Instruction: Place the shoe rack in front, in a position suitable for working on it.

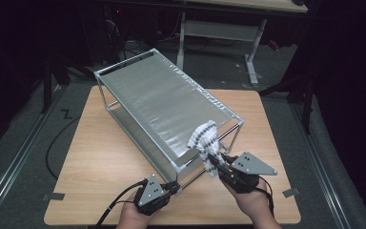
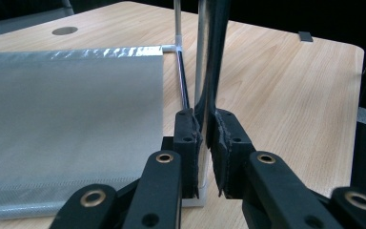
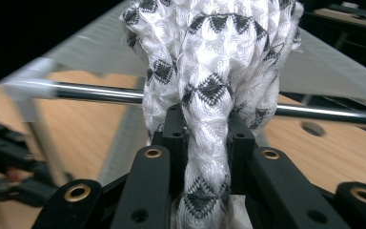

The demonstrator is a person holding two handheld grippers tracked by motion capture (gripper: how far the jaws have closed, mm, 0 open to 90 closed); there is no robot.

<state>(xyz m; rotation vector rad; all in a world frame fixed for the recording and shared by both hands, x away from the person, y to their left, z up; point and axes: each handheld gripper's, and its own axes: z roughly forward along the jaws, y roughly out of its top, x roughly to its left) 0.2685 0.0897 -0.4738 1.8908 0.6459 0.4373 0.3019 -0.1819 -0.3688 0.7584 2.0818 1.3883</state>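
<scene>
Cloth [image 3: 205, 90], white with a black zigzag weave, is what we grasp in the fingers [image 3: 171, 138] of the right gripper [image 1: 228, 168], clenched on a bunched fold. From there it rises and drapes onto the near right corner of the rack's [image 1: 124, 71] silver top sheet [image 1: 157, 105], touching it above the chrome front rail [image 3: 100, 93]. Our left gripper [image 1: 174, 186] has its fingers [image 2: 187, 143] clamped on the rack's upright corner post [image 2: 205, 62], steadying the frame on the bench [image 1: 100, 157]. The sheet's long axis runs away from us, toward the far left, so a wipe would travel that way; the right hand [image 1: 255, 200] lies nearer the sheet. The cloth's lower end is cut off, and motion blur smears the rack's near corner in the right gripper view.
</scene>
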